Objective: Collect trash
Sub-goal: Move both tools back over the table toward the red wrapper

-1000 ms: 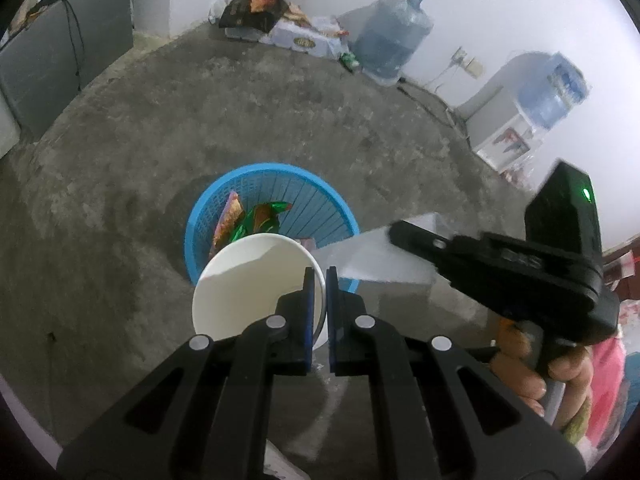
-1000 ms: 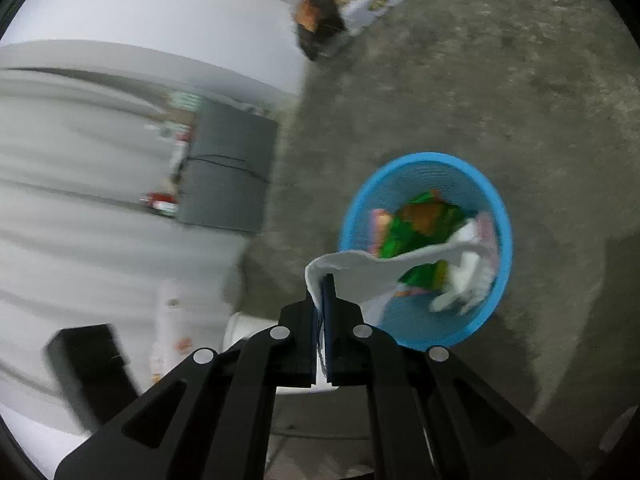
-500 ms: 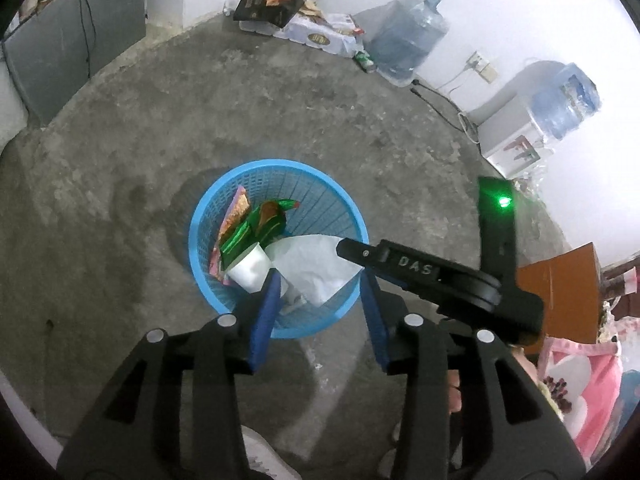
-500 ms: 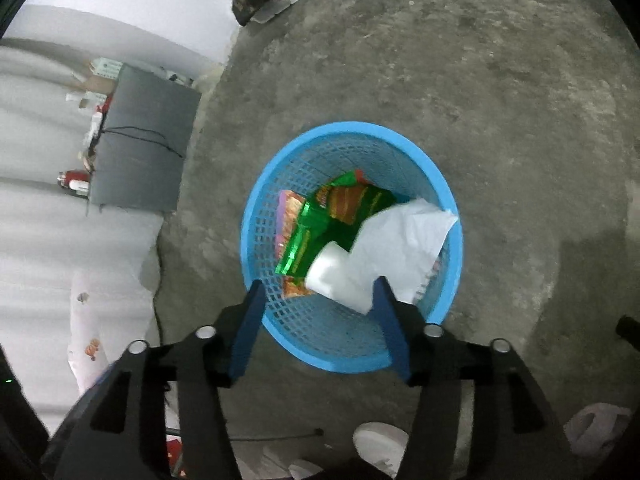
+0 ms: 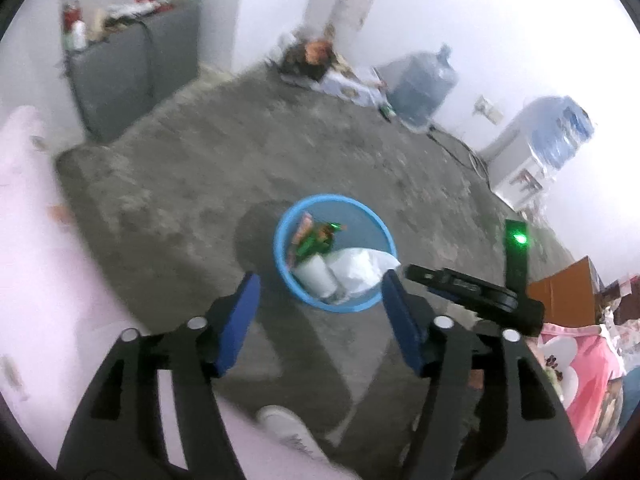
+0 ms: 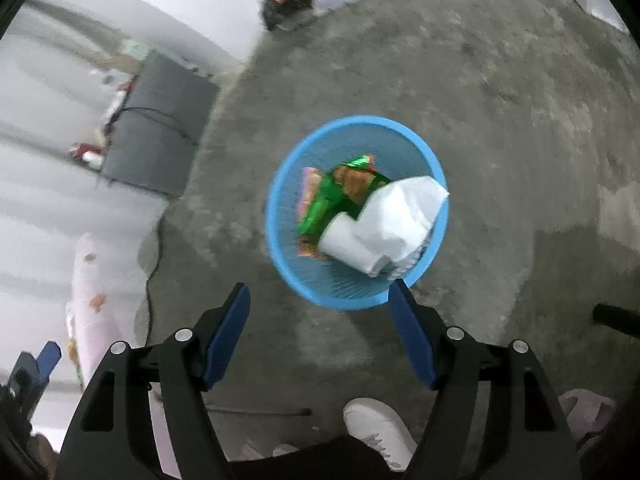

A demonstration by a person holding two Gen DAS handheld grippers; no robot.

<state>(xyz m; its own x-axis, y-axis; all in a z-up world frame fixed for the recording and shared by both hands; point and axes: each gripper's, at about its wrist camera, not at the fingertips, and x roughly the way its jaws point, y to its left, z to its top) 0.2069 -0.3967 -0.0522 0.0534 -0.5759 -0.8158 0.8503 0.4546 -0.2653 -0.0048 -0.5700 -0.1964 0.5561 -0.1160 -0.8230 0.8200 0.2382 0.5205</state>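
A blue mesh basket (image 5: 362,210) (image 6: 280,200) stands on the concrete floor. In it lie a white paper cup (image 5: 316,278) (image 6: 344,242), a crumpled white paper (image 5: 360,266) (image 6: 404,212) and green and orange snack wrappers (image 5: 316,238) (image 6: 340,188). My left gripper (image 5: 320,294) is open and empty, high above the basket's near rim. My right gripper (image 6: 320,306) is open and empty above the basket's near rim; it also shows in the left wrist view (image 5: 460,286), to the right of the basket.
A grey cabinet (image 5: 132,68) (image 6: 156,136) stands at the left. Water jugs (image 5: 424,84), a dispenser (image 5: 524,152) and boxes line the far wall. Pink bedding (image 5: 36,264) lies at the left. The person's white shoe (image 6: 380,428) (image 5: 288,428) is below the grippers.
Both grippers opened and dropped the cup and the paper into the basket, then rose away from it. The jaws stand wider than half a second ago.
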